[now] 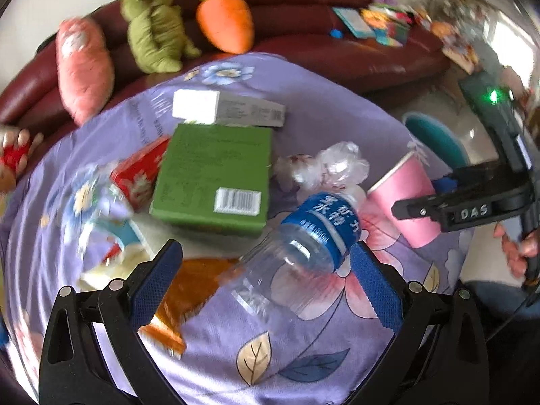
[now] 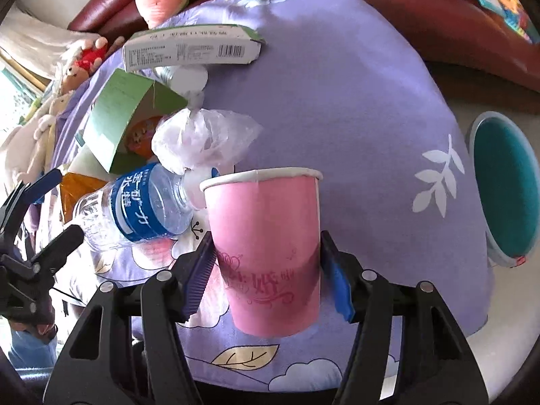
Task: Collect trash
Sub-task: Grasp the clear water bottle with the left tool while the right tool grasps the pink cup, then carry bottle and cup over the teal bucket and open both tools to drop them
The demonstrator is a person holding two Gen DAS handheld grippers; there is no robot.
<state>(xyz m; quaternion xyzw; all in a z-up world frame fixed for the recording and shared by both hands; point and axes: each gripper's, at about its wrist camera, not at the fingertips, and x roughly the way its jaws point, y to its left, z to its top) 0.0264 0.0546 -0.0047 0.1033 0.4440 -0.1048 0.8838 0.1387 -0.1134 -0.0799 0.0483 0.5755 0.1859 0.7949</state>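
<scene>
A clear plastic bottle (image 1: 297, 253) with a blue label lies on the purple flowered cloth (image 1: 320, 108), between the spread fingers of my open left gripper (image 1: 266, 273). My right gripper (image 2: 268, 270) is shut on a pink paper cup (image 2: 266, 253), held upright just above the cloth; the cup also shows in the left wrist view (image 1: 405, 199). A crumpled clear plastic bag (image 2: 202, 138) lies behind the bottle (image 2: 141, 206). A green box (image 1: 216, 175), a white carton (image 1: 229, 108), a red packet (image 1: 140, 172) and an orange wrapper (image 1: 189, 293) lie around.
A teal bin (image 2: 503, 185) stands on the floor right of the table. Plush toys (image 1: 155, 27) and books (image 1: 371, 23) sit on the dark red sofa (image 1: 337, 54) behind. The table edge drops off at right.
</scene>
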